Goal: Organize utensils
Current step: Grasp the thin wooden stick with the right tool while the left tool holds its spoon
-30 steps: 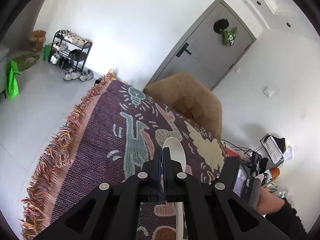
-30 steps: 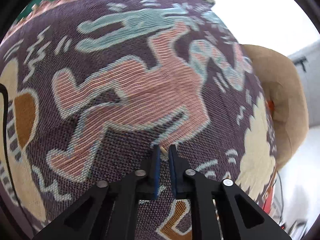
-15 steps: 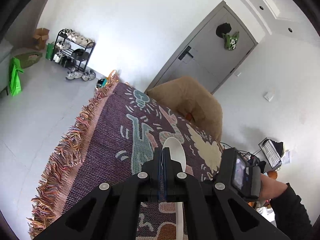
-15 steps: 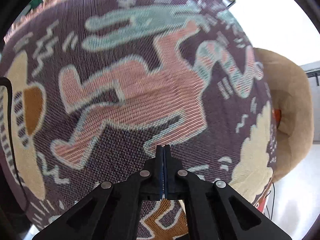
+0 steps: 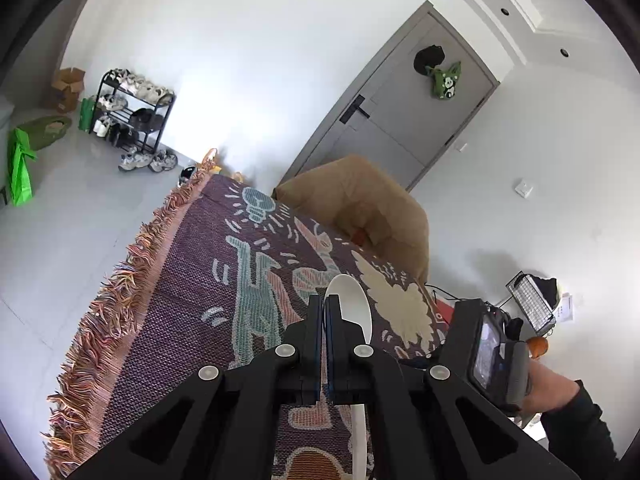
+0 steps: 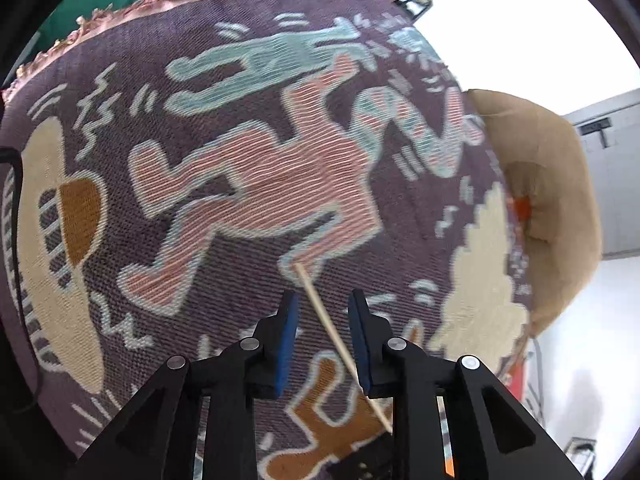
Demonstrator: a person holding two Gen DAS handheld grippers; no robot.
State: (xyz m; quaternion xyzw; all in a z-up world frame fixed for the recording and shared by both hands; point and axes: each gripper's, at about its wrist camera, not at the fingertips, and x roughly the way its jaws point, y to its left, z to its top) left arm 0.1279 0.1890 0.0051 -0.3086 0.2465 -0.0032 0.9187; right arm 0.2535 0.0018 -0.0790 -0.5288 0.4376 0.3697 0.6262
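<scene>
Your left gripper [image 5: 324, 312] was pinched together, and whether it clamped the white spoon [image 5: 350, 312] beside it was unclear. Your right gripper [image 6: 322, 308] stood apart around a wooden chopstick [image 6: 340, 344] lying on the patterned blanket [image 6: 240, 200], apparently lined up for grasping.

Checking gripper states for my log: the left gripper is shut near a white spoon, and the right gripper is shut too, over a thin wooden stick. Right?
Not quite. The right gripper is open in the right wrist view, the wooden stick lying between its fingers. The left gripper is shut, beside the white spoon.
</scene>
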